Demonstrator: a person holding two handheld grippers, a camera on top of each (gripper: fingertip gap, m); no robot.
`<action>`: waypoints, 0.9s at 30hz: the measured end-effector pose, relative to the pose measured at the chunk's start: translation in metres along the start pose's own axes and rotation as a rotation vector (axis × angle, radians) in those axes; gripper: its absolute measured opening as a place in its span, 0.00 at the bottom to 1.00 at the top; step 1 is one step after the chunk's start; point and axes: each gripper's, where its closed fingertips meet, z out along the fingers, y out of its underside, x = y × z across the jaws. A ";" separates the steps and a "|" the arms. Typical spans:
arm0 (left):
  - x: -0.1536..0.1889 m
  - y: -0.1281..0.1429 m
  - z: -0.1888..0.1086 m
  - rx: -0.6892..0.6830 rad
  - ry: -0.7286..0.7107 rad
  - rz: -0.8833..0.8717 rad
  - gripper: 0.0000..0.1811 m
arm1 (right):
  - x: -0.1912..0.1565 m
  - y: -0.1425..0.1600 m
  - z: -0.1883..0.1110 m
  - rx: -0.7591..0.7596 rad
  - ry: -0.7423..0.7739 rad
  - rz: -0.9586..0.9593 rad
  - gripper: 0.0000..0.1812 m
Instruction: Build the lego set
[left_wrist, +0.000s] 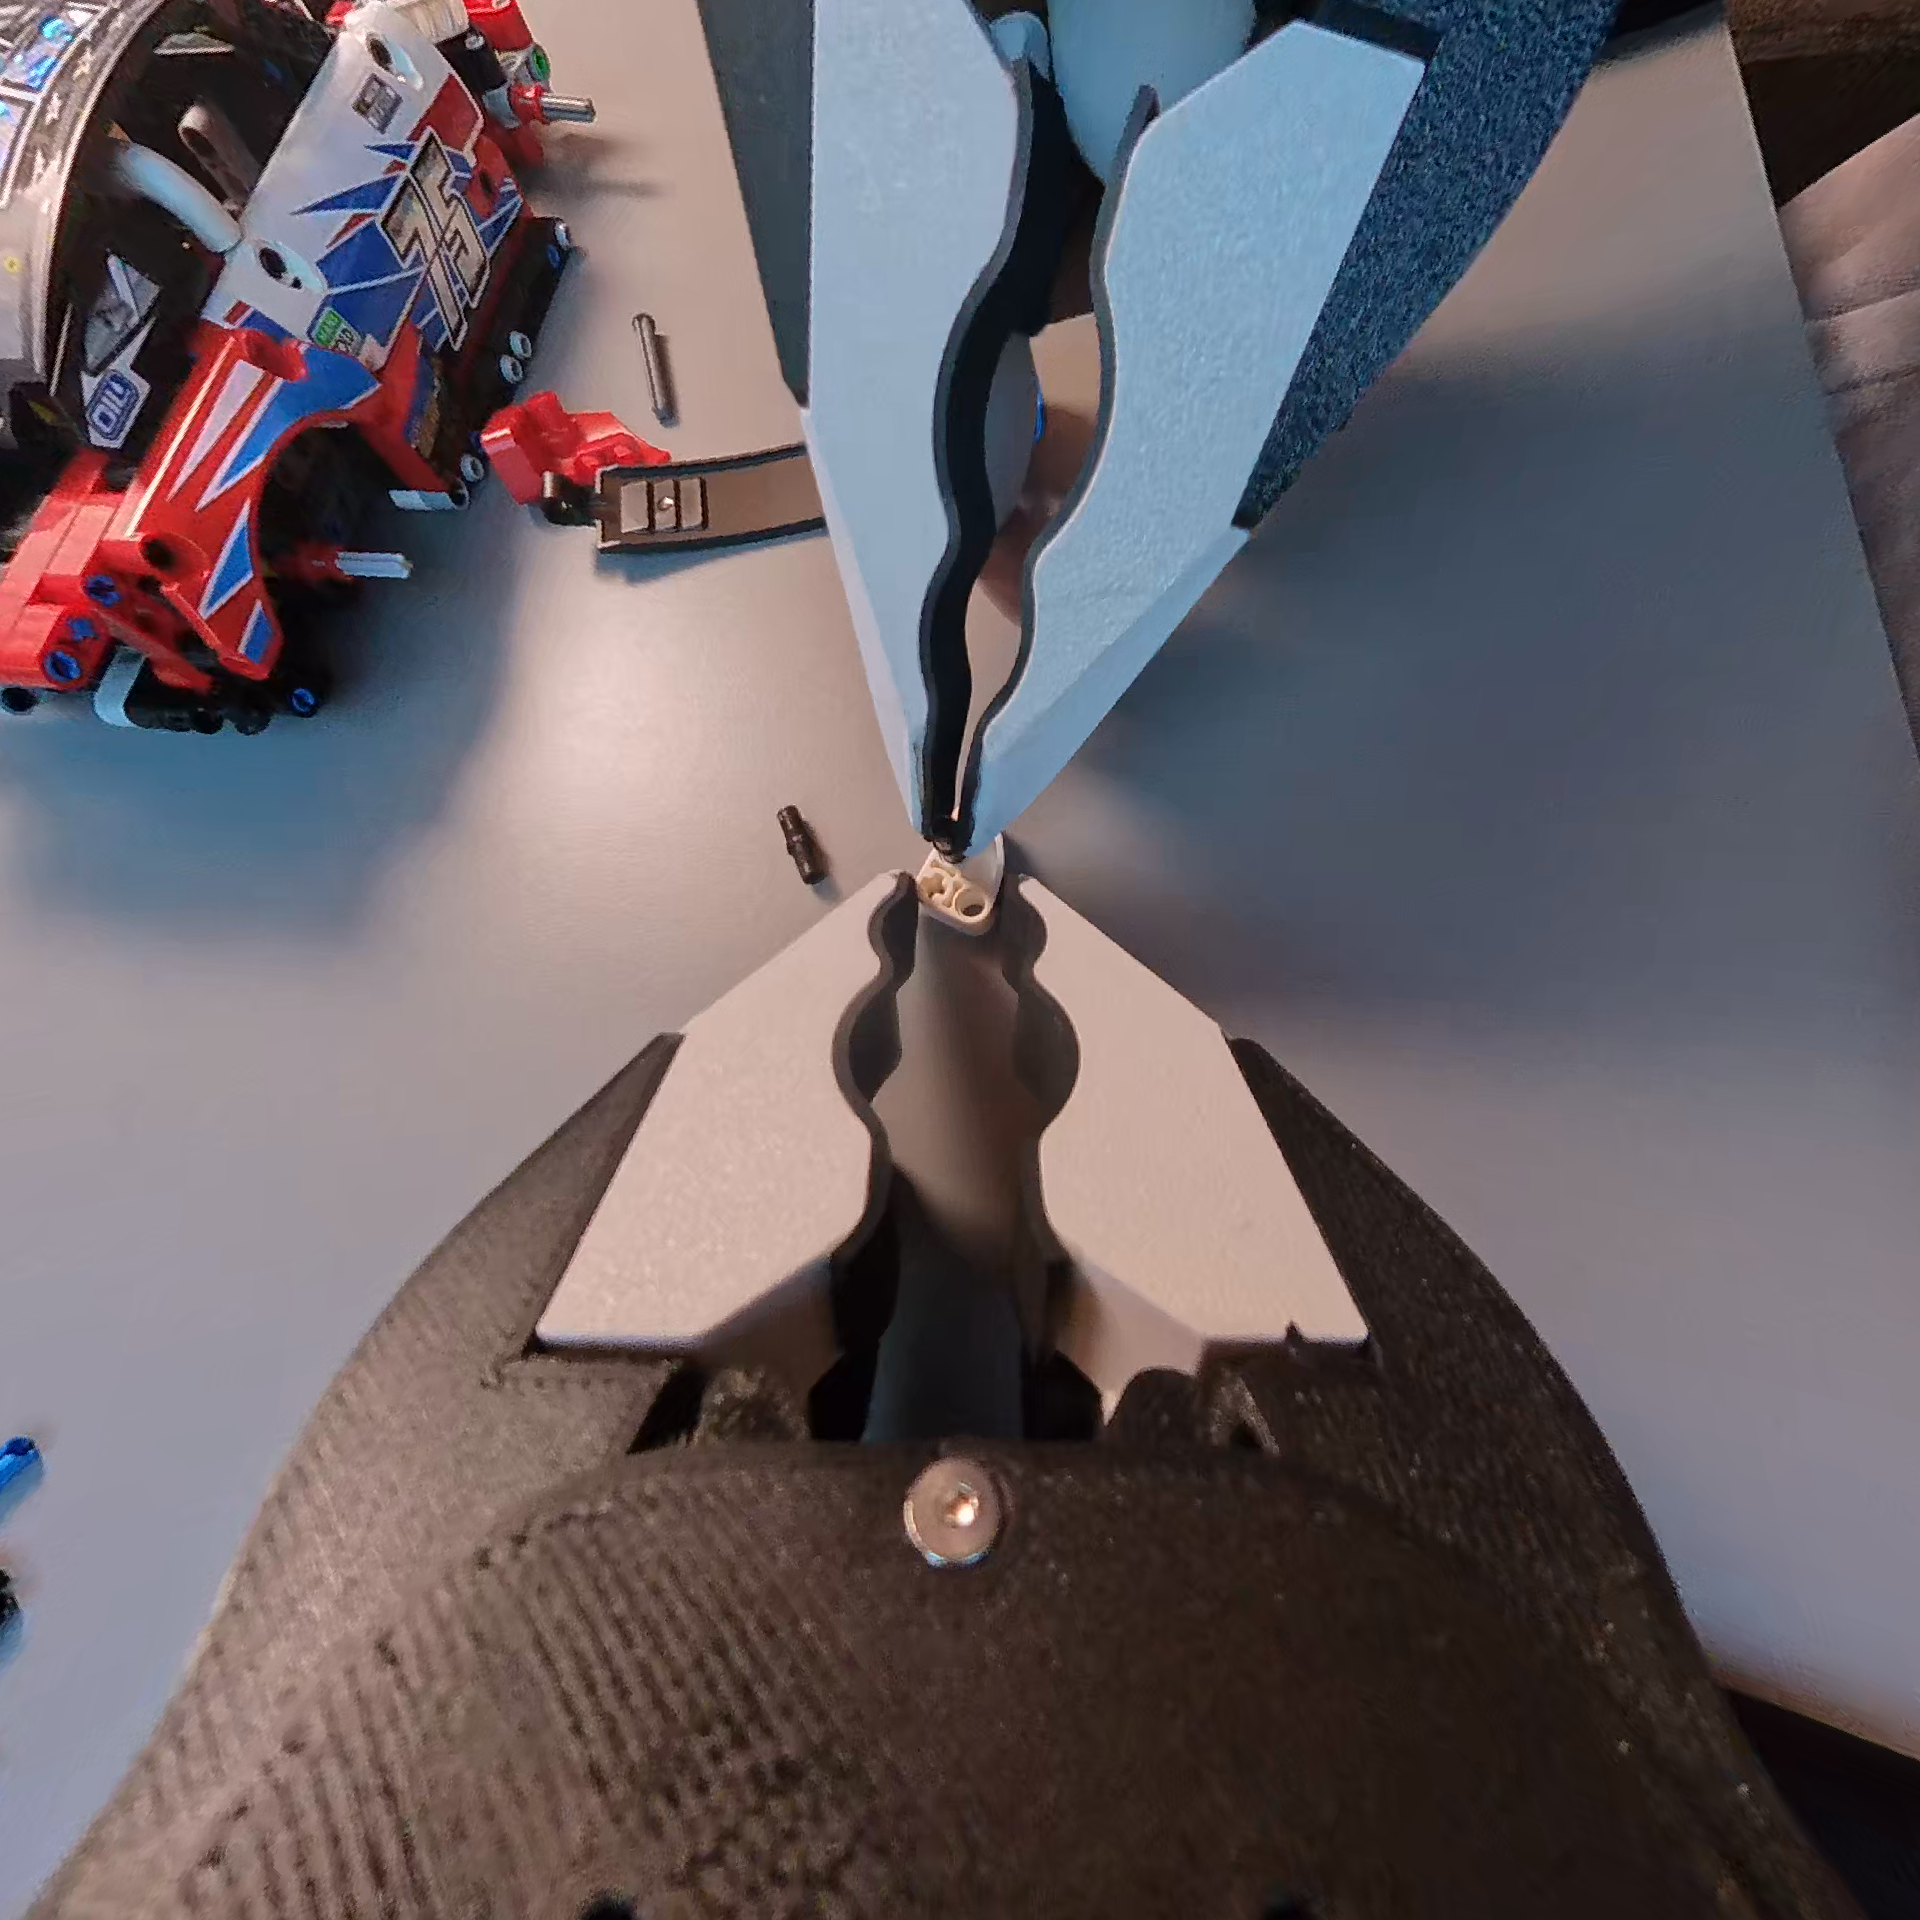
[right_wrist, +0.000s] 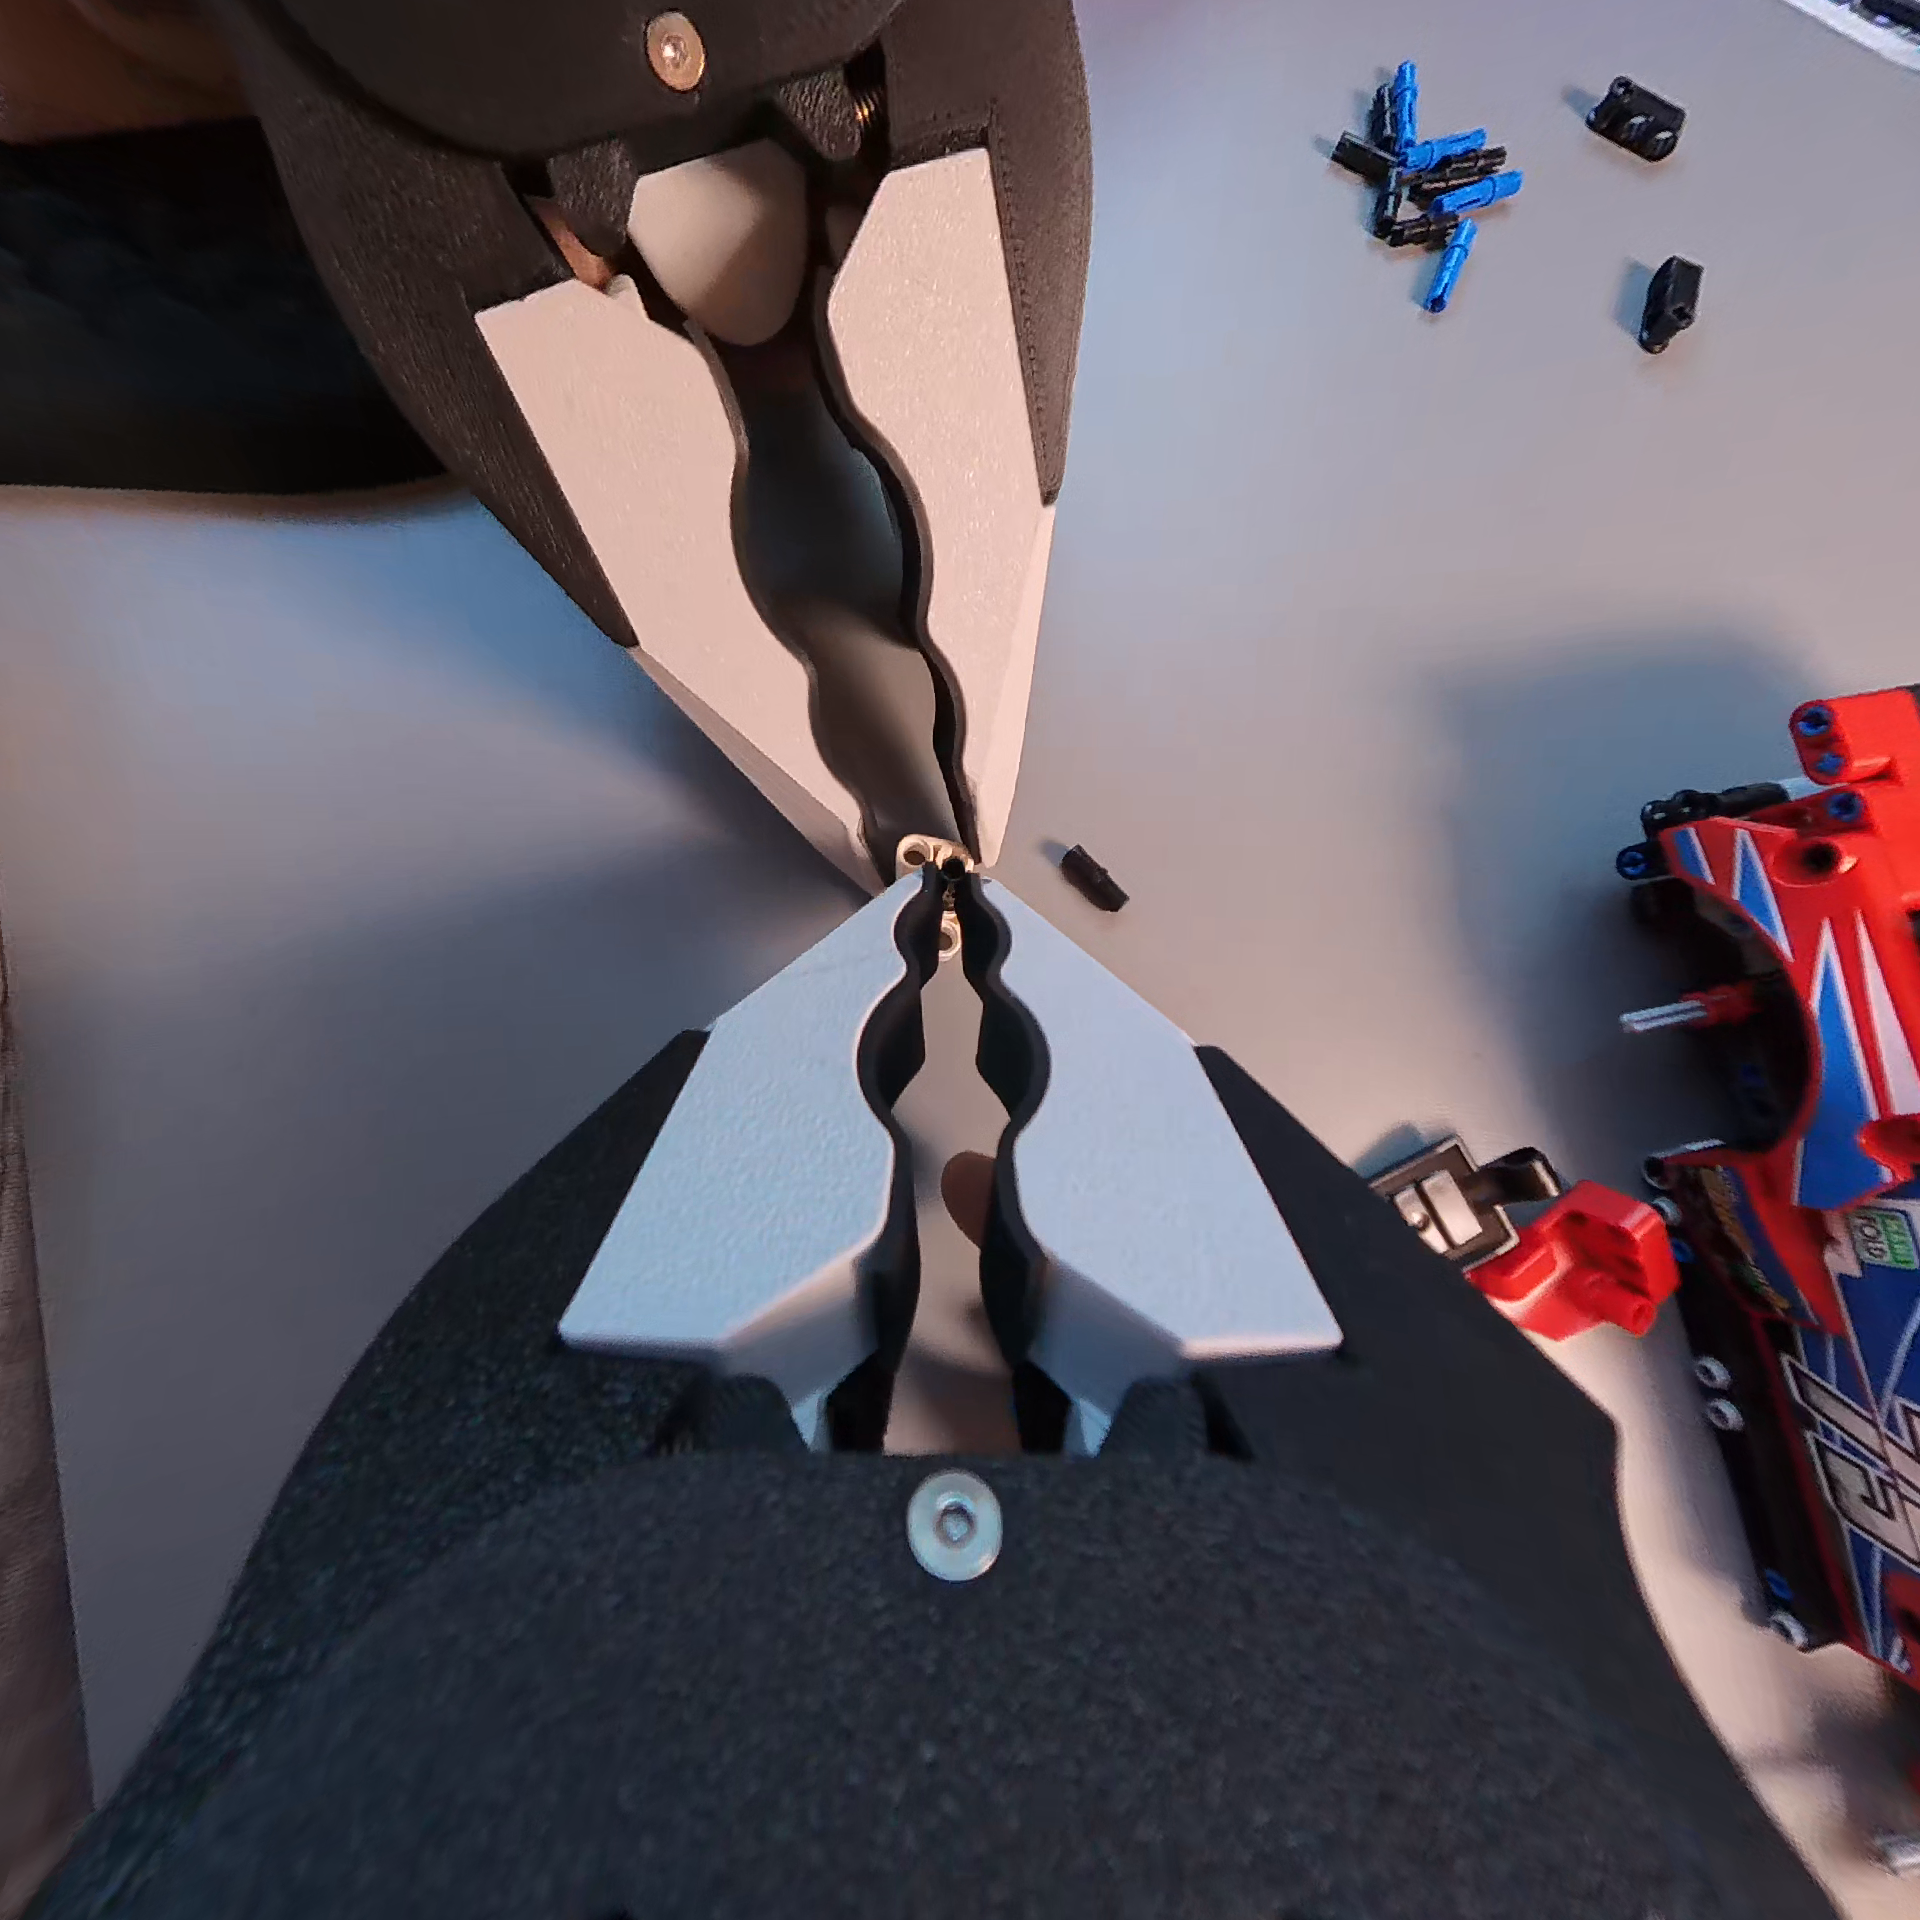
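Note:
My left gripper (left_wrist: 961, 894) is shut on a small light grey connector (left_wrist: 964, 904) with holes, held just above the grey table. My right gripper (left_wrist: 948, 831) comes in from the top, shut on a small black pin (left_wrist: 945, 833) whose end touches the connector's top. In the right wrist view my right gripper (right_wrist: 948, 883) holds the black pin (right_wrist: 950, 871) against the connector (right_wrist: 918, 854), which sits in my left gripper (right_wrist: 928, 858) above it. The red, blue and white lego car (left_wrist: 260, 364) lies at the upper left, and at the right edge (right_wrist: 1818, 1143) in the right wrist view.
A loose black pin (left_wrist: 802, 845) lies left of the fingertips. A red piece (left_wrist: 566, 442) joined to a black strap part (left_wrist: 717, 499) and a black axle (left_wrist: 652, 364) lie by the car. A pile of blue and black pins (right_wrist: 1429, 177) and two black connectors (right_wrist: 1636, 116) lie farther off. My two grippers' fingertips are within a few centimetres of each other.

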 end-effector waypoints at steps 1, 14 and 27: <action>0.000 0.000 0.000 0.000 -0.001 -0.002 0.08 | 0.000 0.000 0.000 0.006 0.006 0.007 0.01; 0.000 0.000 0.000 -0.001 -0.022 0.008 0.08 | 0.000 0.006 0.003 -0.188 -0.080 0.022 0.01; 0.000 0.000 0.001 -0.001 -0.022 0.005 0.08 | 0.000 0.000 0.001 -0.143 -0.131 0.041 0.01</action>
